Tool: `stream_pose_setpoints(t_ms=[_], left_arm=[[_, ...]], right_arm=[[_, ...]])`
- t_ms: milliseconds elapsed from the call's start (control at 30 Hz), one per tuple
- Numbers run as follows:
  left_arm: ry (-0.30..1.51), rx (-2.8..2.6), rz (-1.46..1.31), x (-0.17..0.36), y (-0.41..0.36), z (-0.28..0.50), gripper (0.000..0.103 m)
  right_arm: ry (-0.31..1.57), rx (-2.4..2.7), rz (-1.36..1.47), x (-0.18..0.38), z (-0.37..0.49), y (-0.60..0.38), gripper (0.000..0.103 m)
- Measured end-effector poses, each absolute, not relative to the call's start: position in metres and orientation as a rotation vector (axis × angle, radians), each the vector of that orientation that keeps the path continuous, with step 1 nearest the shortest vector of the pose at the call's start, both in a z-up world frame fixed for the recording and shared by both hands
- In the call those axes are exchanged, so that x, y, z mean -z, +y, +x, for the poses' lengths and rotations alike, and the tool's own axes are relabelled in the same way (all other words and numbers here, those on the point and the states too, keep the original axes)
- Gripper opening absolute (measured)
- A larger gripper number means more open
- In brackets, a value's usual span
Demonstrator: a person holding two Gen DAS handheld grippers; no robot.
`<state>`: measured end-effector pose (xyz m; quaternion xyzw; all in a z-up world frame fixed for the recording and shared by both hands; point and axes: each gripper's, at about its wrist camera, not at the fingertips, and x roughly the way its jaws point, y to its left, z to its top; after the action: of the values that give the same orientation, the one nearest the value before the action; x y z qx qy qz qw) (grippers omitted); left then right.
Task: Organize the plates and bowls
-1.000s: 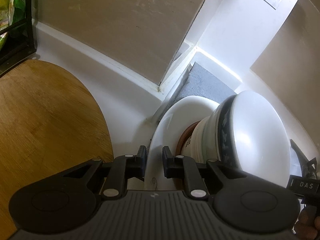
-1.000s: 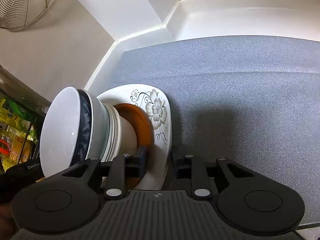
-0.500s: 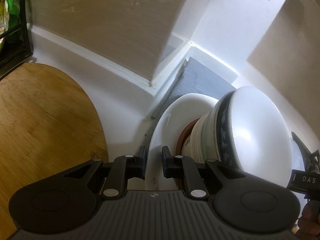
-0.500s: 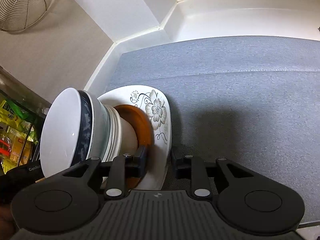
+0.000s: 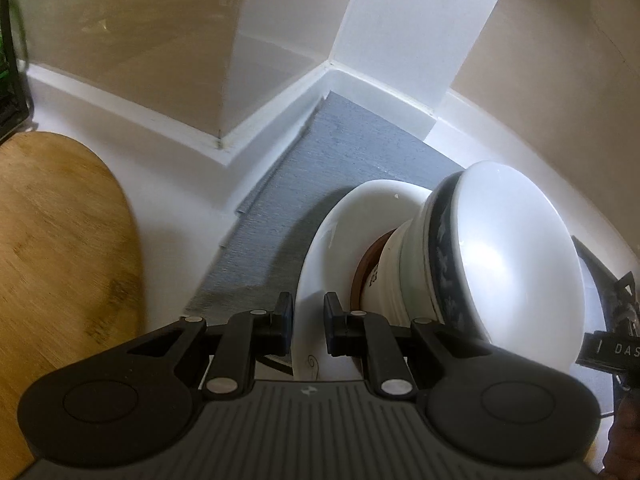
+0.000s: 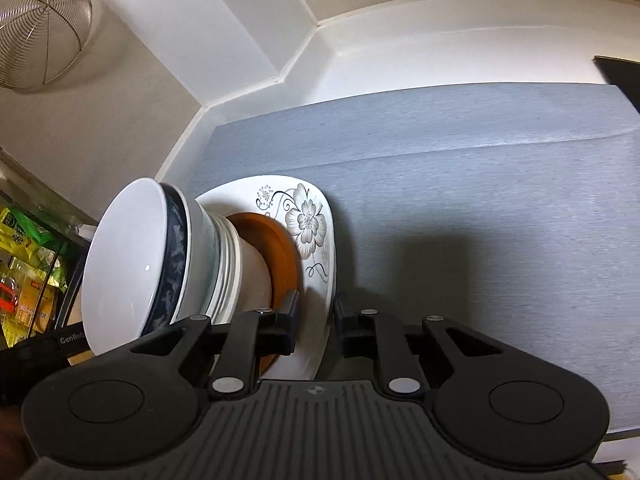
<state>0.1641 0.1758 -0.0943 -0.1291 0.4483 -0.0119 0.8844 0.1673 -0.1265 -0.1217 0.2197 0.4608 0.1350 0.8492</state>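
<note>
Clearly, in the left wrist view, the left tool (image 5: 307,322) was clamped on the near rim of a white square ceramic plate with a painted grey flower (image 5: 336,236), one finger on each face of the rim. On that plate sat a brown glazed saucer (image 5: 366,258), then a nest of white ceramic bowls (image 5: 404,276) topped by a large white bowl with a dark blue patterned band (image 5: 516,248). The whole stack hung above a grey textured mat (image 5: 332,168) on the white counter (image 5: 168,184), close to the wall corner; a rounded wooden board (image 5: 60,240) lay well to the left. From the right wrist view, the right tool (image 6: 316,320) gripped the opposite rim of the same flowered plate (image 6: 312,220), its inner finger close against the brown saucer (image 6: 286,248), with the blue-banded bowl (image 6: 132,256) uppermost. I judged the load heavy, stiff, glazed and breakable, with loose bowls that could slide if the plate tipped, so the two opposite rim holds looked right and it needed to stay level. The mat (image 6: 480,200) offered broad open room to the right, while the walls and a wire mesh strainer (image 6: 40,24) crowded the far left, and a dark object (image 6: 620,76) marked the mat's far right edge.
</note>
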Motion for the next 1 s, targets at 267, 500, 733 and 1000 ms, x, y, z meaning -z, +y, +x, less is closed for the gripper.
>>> stream_pose_setpoints(t_ms=[267,500,733,1000], left_arm=[[0.896,-0.043,-0.341,0.090,0.183,0.168,0.018],[0.910,-0.014,-0.414,0.098,0.185,0.168,0.014],[0.919,-0.006,-0.386,0.095,0.176,0.168,0.014],[0.926,0.035,-0.345,0.098,0.139,0.161,0.014]], right_arm=[[0.995,-0.309,0.479,0.123,0.181,-0.135,0.023],[1.005,-0.332,0.470,0.128,0.188,-0.134,0.023],[0.995,-0.330,0.449,0.130,0.183,-0.140,0.010],[0.989,-0.283,0.439,0.129,0.166,-0.163,0.010]])
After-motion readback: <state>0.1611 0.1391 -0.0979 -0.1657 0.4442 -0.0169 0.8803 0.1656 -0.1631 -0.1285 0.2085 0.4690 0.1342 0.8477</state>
